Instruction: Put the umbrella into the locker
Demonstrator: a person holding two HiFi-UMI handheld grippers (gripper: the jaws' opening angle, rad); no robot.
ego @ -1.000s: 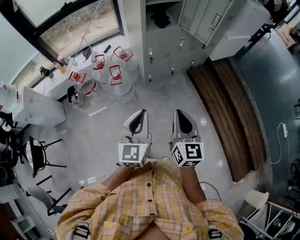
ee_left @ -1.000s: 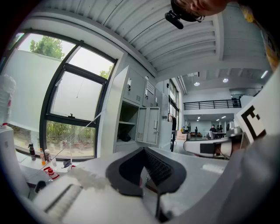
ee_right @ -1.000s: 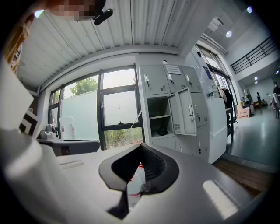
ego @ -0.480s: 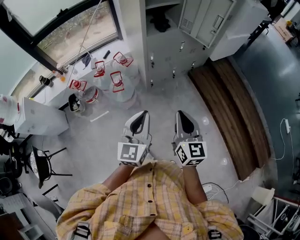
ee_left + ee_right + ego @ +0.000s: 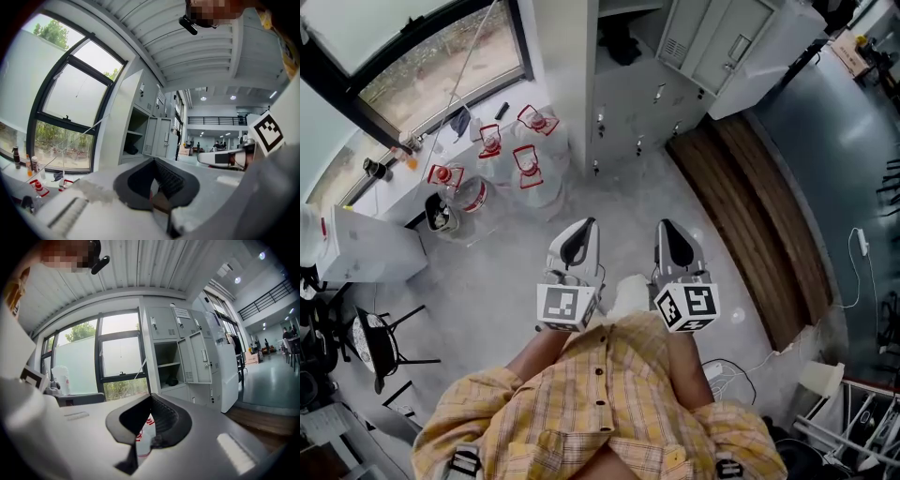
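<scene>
Foot (image 5: 628, 295) is now showing between the tools; left tool (image 5: 581, 230) and right tool (image 5: 667, 230) are staying shut, empty; open locker (image 5: 633, 94) is lying ahead, upper centre.

Below you, the grey floor (image 5: 497, 253) carries a cluster of clear water jugs (image 5: 532, 169) beside the lockers (image 5: 642, 103), a wooden plank strip (image 5: 750, 216) near them, and a black chair (image 5: 380, 342) well apart.
</scene>
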